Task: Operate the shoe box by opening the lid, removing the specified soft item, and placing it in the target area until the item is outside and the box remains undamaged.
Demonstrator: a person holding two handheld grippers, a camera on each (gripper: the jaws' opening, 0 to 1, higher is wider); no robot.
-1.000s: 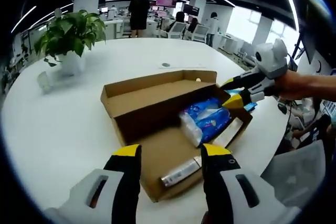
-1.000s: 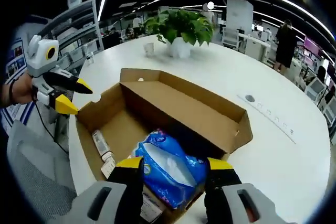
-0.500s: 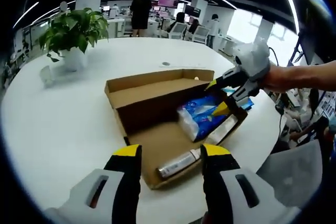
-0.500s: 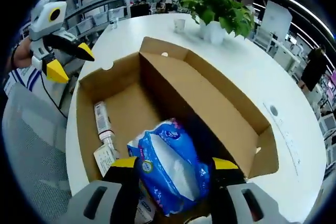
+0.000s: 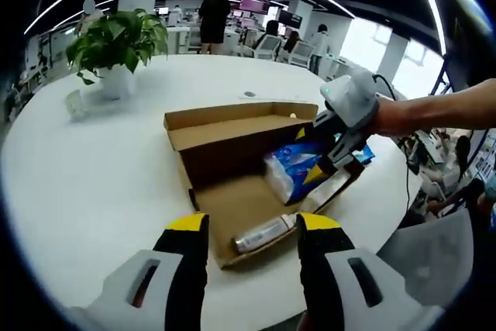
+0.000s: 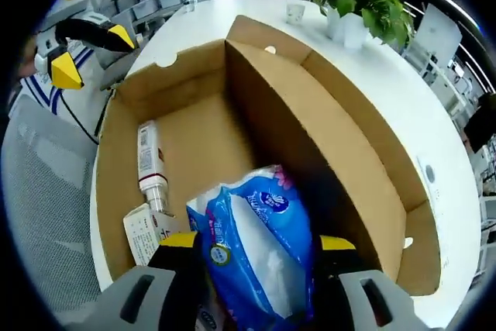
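Note:
An open cardboard shoe box lies on the white round table, its lid folded back. Inside it lies a blue and white soft tissue pack, with a white tube and a paper leaflet. My right gripper reaches into the box from the right. In the right gripper view the pack sits between its two open jaws. My left gripper hovers open at the box's near end with nothing held. It also appears open beyond the box's corner.
A potted plant and a small cup stand on the far side of the table. A round grommet sits behind the box. A grey chair stands off the table's edge. People stand among desks in the background.
My right gripper has dropped lower into the box, and its jaws now straddle the tissue pack. The left gripper has barely moved.

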